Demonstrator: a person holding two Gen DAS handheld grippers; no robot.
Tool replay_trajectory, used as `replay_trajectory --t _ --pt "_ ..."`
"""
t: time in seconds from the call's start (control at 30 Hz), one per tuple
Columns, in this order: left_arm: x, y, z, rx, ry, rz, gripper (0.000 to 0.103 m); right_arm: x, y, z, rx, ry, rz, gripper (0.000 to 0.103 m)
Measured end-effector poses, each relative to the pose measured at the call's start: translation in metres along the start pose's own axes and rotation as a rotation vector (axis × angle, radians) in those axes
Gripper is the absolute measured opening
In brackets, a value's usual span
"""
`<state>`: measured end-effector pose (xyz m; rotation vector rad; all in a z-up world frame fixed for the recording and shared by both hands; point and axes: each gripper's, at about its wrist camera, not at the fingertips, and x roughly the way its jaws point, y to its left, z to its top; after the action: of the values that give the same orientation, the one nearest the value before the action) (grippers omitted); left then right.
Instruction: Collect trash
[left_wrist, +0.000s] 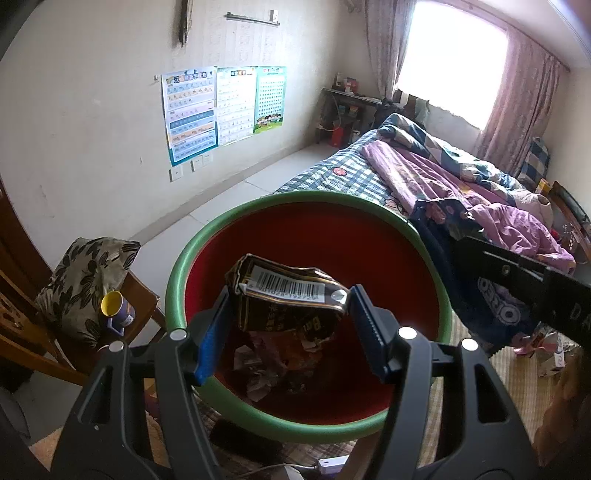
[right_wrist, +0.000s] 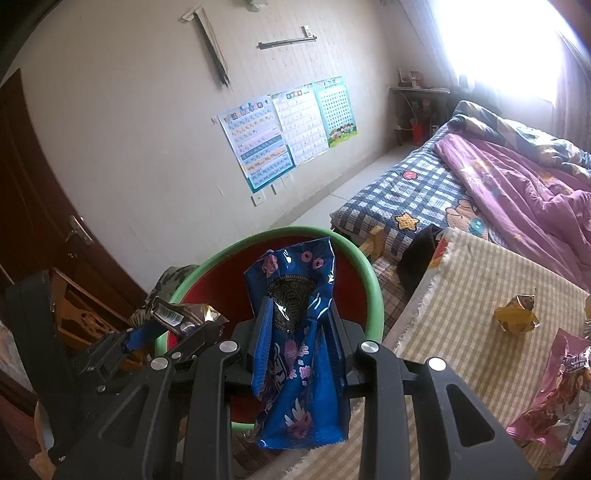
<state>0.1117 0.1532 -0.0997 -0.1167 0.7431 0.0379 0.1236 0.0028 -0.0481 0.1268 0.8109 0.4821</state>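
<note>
My left gripper (left_wrist: 286, 314) points forward and down, its jaws half apart and clamped on a crushed carton (left_wrist: 286, 295) from both sides. My right gripper (right_wrist: 301, 332) tilts down alike, its jaws narrow and pinching a blue wrapper (right_wrist: 295, 332) that sticks out toward 12 o'clock and hangs toward 6. From my left camera the right gripper (left_wrist: 524, 280) enters at 3 o'clock; from my right camera the left (right_wrist: 162, 332) sits at 9.

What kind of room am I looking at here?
Most likely a bedroom in a home, probably used by a child: a bed with a rumpled purple quilt, learning posters on the wall, and curtains at a bright window.
</note>
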Motion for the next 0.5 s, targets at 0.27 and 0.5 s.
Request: replay_trajectory --t 0.27,0.5 --pt "0.001 -0.001 -0.001 0.002 0.004 0.000 0.066 0.002 -0.002 0.004 0.014 -0.022 0.002 0.043" --pt "0.000 -0.002 -0.001 -0.010 -0.013 0.004 0.080 -0.006 -0.009 0.002 0.034 -0.047 0.003 0.049"
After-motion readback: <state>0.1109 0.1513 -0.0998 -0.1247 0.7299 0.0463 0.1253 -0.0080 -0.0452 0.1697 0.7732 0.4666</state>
